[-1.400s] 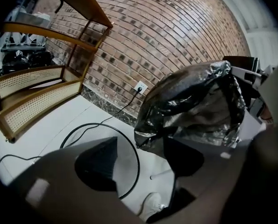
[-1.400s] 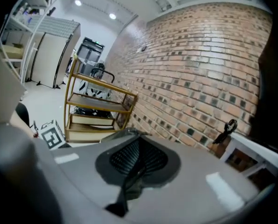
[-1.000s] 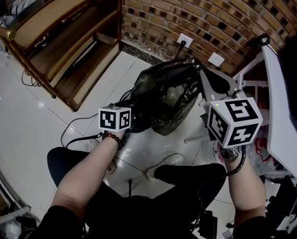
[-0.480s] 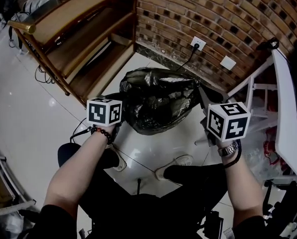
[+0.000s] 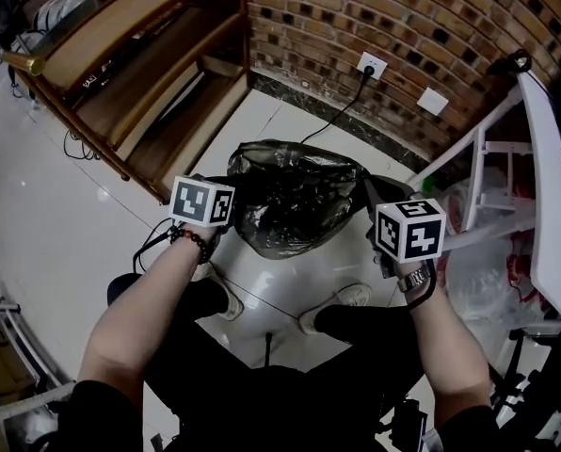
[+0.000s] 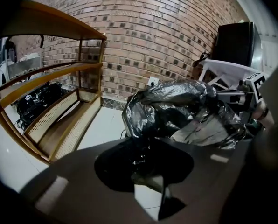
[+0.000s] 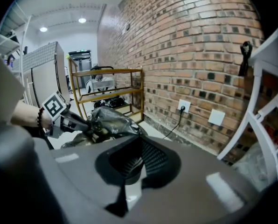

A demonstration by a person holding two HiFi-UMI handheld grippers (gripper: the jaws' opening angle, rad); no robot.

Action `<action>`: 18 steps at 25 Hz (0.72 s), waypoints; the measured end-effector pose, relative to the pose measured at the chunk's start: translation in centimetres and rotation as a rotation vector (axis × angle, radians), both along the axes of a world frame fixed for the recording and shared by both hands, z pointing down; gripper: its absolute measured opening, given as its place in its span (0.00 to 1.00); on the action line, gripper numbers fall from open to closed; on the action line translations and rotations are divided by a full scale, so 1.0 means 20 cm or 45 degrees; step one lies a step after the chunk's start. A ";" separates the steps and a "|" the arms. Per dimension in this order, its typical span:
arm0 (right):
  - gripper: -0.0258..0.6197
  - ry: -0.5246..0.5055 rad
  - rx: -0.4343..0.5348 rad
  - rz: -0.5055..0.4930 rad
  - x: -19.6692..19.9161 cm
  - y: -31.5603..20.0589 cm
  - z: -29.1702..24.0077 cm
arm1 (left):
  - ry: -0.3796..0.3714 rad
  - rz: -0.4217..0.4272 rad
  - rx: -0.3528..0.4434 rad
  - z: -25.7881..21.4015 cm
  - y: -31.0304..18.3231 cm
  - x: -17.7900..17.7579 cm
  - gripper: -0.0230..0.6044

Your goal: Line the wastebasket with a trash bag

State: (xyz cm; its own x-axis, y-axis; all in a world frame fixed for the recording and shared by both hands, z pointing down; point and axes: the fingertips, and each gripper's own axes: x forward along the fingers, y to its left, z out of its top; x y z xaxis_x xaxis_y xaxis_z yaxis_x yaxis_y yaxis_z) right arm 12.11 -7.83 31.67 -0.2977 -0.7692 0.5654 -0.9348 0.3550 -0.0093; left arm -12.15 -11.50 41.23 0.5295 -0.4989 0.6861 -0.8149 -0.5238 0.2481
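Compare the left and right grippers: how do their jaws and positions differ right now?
The left gripper has just been closing its jaws and pinches bunched film of the trash bag; the right gripper has its jaws fully together, with no film plainly between them. The left gripper is at the bag's left edge, the right gripper at its right edge. Both point toward the bag.

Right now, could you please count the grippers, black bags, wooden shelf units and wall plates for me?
Grippers: 2, the left gripper, jaws just closed on the bag, and the right gripper
Black bags: 1
Wooden shelf units: 1, the shelf
Wall plates: 2, the socket and the blank plate
Total: 6
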 end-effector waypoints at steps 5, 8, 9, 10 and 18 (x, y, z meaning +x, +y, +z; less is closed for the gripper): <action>0.04 -0.006 -0.052 0.003 0.02 -0.06 0.16 | -0.061 0.042 -0.041 0.12 -0.07 0.04 0.22; 0.04 -0.001 -0.094 -0.002 0.03 -0.10 0.27 | -0.091 0.061 -0.067 0.19 -0.11 0.06 0.25; 0.04 0.000 -0.111 -0.002 0.03 -0.11 0.31 | -0.099 0.067 -0.082 0.21 -0.13 0.06 0.27; 0.04 -0.002 -0.128 0.000 0.03 -0.13 0.34 | -0.109 0.072 -0.098 0.23 -0.14 0.06 0.28; 0.04 -0.006 -0.172 -0.023 -0.01 -0.22 0.45 | -0.151 0.044 -0.101 0.33 -0.23 0.03 0.15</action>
